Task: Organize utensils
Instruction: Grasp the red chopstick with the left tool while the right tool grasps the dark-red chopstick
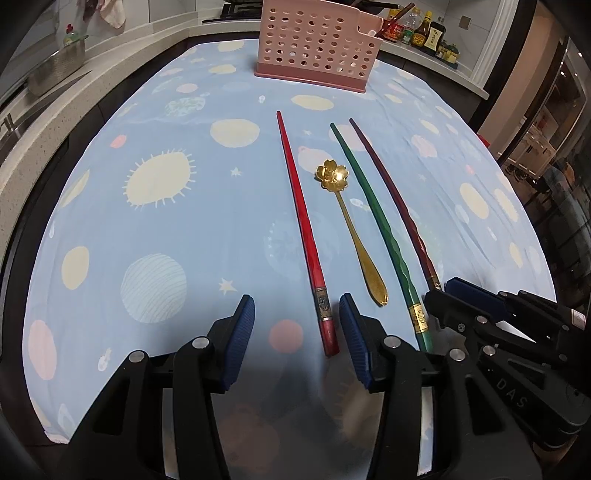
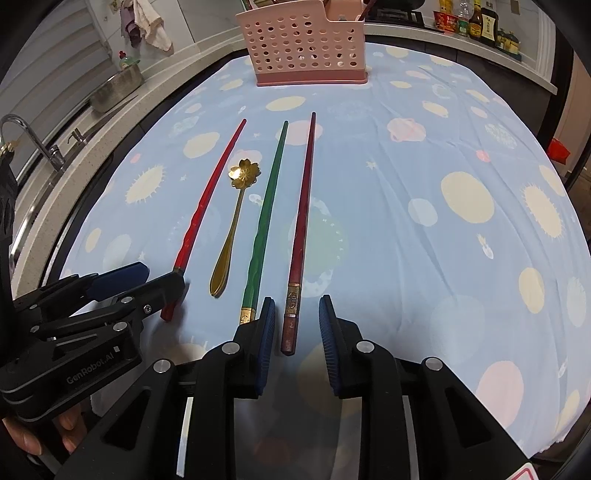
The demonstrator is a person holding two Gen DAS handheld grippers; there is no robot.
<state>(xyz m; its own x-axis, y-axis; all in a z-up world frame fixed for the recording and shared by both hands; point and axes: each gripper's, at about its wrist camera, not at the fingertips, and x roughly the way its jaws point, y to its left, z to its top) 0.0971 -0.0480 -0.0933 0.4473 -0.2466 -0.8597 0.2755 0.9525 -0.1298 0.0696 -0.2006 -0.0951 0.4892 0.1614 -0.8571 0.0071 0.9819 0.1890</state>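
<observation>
A red chopstick (image 1: 303,229) (image 2: 210,195), a gold flower-bowl spoon (image 1: 351,225) (image 2: 232,221), a green chopstick (image 1: 376,221) (image 2: 264,218) and a dark red chopstick (image 1: 395,206) (image 2: 301,229) lie side by side on the blue tablecloth (image 1: 166,206) (image 2: 406,240). A pink perforated utensil holder (image 1: 317,44) (image 2: 306,48) stands at the far end. My left gripper (image 1: 297,321) is open; the red chopstick's butt end lies between its fingers. My right gripper (image 2: 297,325) is open; the dark red chopstick's butt end lies between its fingers. Neither holds anything.
A counter with a sink and tap (image 2: 22,129) and a metal basin (image 2: 114,88) runs along the left. Sauce bottles (image 1: 424,31) (image 2: 476,22) stand on the back counter at the right. The table edge drops off left and right.
</observation>
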